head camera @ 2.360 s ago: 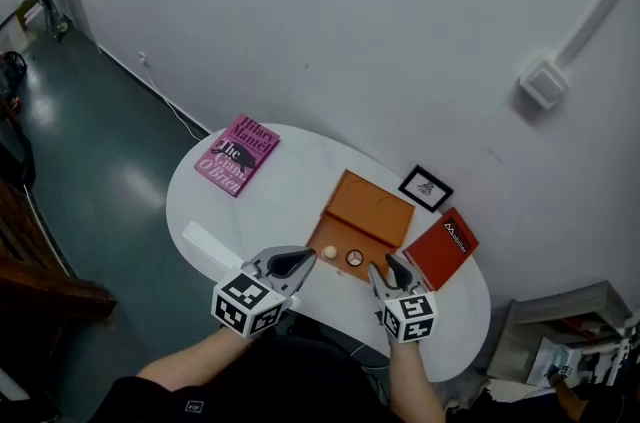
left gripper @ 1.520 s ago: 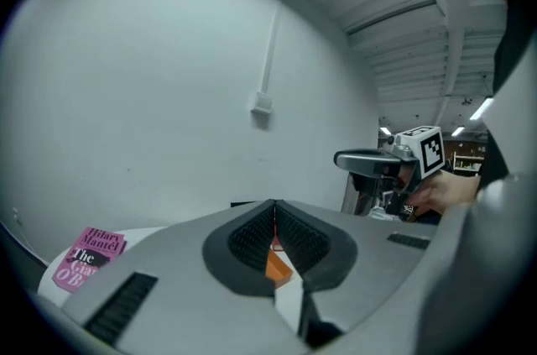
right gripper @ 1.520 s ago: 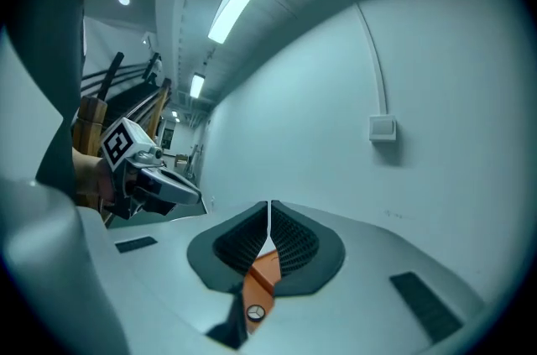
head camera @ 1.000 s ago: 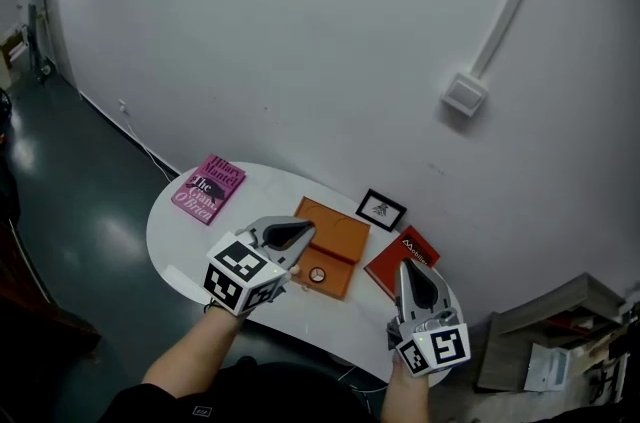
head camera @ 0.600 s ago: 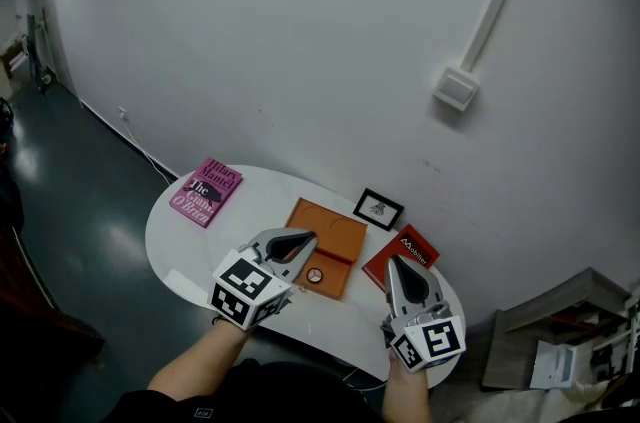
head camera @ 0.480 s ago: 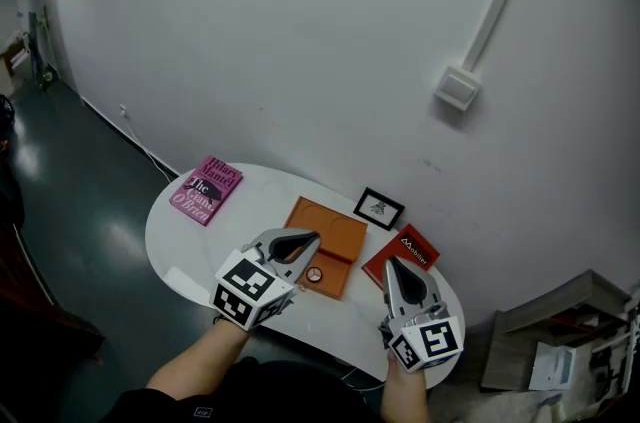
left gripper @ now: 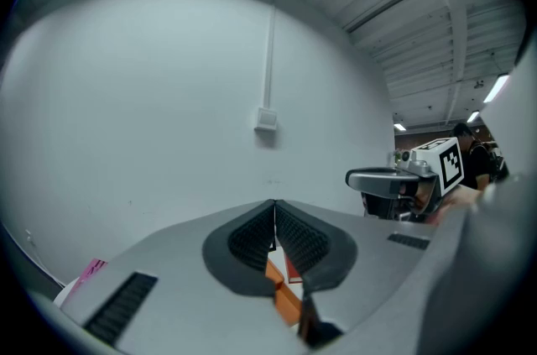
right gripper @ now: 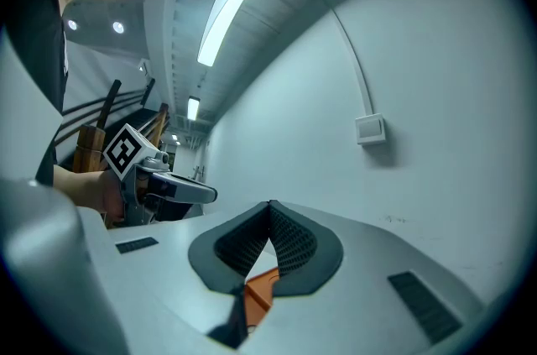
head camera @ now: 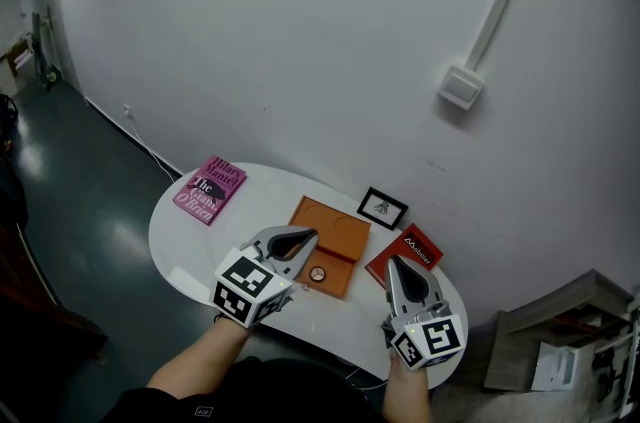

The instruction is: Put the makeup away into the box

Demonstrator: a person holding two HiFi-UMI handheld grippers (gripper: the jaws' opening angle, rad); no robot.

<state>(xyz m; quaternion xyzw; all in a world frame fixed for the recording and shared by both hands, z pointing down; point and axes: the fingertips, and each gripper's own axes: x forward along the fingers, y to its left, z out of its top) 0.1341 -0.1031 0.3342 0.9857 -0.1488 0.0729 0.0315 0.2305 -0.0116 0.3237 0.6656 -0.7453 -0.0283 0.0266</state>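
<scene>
- The small round compact, pale with a dark rim, sits low in the middle of the head view, between the two grippers and touching neither.
- The left gripper has its tips just up and left of the compact. In its own view, the left gripper has its ribbed black pads clenched tip to tip, with nothing caught in them.
- The right gripper is over at the lower right, well apart from the compact. In its own view, the right gripper is clamped together the same way, and nothing is between its pads.
- Both gripper views look out level at the plain white wall. Each shows only a sliver of orange below its pads.
- That orange is the flat orange box, lying wide open on the white oval table.
- The compact rests in the half of the box nearer the person. The left gripper covers the left end of that half, so what lies there cannot be seen.
- The far half shows bare orange with faint round hollows.
- The compact lies flat, face up. It is round, so it has no long axis to call.
- The box runs lengthwise from lower centre toward upper right of the frame.
- A pink paperback book lies at the table's left end.
- A small black-framed picture lies just past the box's upper right corner.
- A red book lies to the right of the box, with the right gripper's tips over its near edge.
</scene>
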